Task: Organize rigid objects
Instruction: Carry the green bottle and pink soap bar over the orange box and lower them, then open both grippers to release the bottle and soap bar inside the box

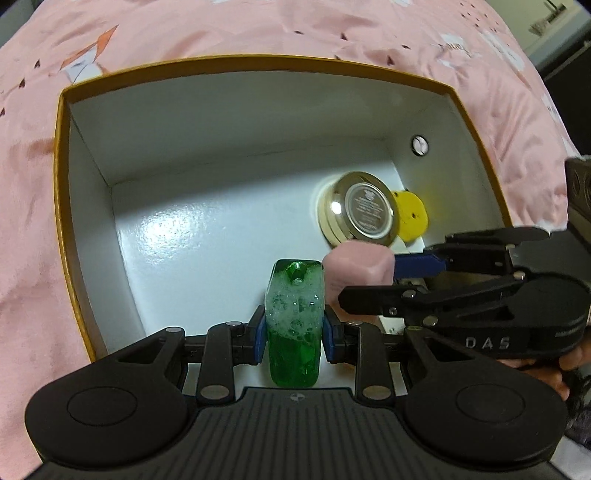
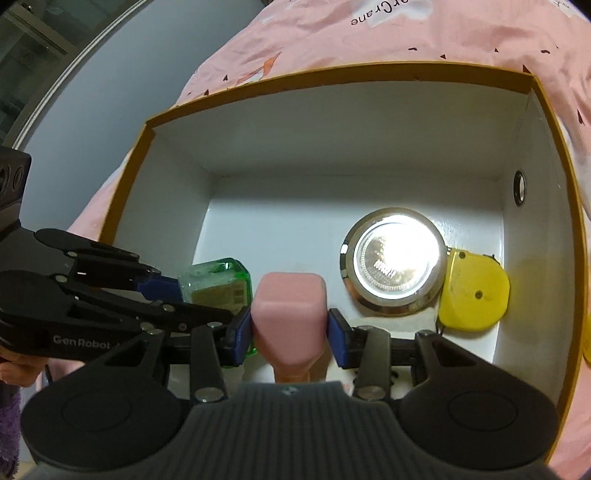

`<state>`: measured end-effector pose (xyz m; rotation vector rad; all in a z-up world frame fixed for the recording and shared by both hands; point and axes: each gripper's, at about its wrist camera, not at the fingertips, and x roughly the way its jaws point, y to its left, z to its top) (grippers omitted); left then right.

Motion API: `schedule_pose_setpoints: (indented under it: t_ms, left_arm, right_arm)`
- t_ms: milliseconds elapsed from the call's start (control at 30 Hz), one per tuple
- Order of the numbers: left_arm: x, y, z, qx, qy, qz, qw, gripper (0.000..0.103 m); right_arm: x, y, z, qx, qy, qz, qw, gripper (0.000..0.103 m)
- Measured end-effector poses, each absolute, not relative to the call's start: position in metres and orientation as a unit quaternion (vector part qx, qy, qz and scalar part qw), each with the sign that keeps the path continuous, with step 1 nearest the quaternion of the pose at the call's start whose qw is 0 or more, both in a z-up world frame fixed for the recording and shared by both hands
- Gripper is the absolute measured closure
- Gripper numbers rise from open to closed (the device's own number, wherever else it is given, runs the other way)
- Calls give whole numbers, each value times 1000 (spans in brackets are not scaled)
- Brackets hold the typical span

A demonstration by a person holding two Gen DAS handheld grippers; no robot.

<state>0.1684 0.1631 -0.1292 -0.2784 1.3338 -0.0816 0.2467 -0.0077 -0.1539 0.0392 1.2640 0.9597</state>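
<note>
Closest to the left wrist camera, the left gripper [image 1: 294, 330] pinches a clear green bottle [image 1: 294, 321] between its blue pads, pressing on the bottle's two narrow sides. The bottle holds foamy green liquid, and its long axis runs straight away from the camera, with one end pointing down into an open box [image 1: 258, 66] that has yellow-brown walls outside and white inside. Just to its right, the right gripper [image 2: 290, 330] clamps a pink bottle [image 2: 290, 317] with rounded corners in the same way, its long axis also along the fingers and its far end aimed at the box floor. The two bottles sit side by side, close together, above the near part of the box. On the white floor toward the right wall lie a round gold tin [image 2: 393, 260] and, touching its right edge, a yellow tape measure [image 2: 472, 291]. The box rests on a pink printed cloth [image 1: 221, 29].
</note>
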Motion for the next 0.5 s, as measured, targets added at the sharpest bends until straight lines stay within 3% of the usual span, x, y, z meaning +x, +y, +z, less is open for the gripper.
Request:
schedule_pose_setpoints:
  t_ms: [500]
  left_arm:
    - [166, 156, -137, -124, 616, -27, 777, 68]
  right_arm:
    - [245, -13, -149, 20, 551, 429, 715, 60]
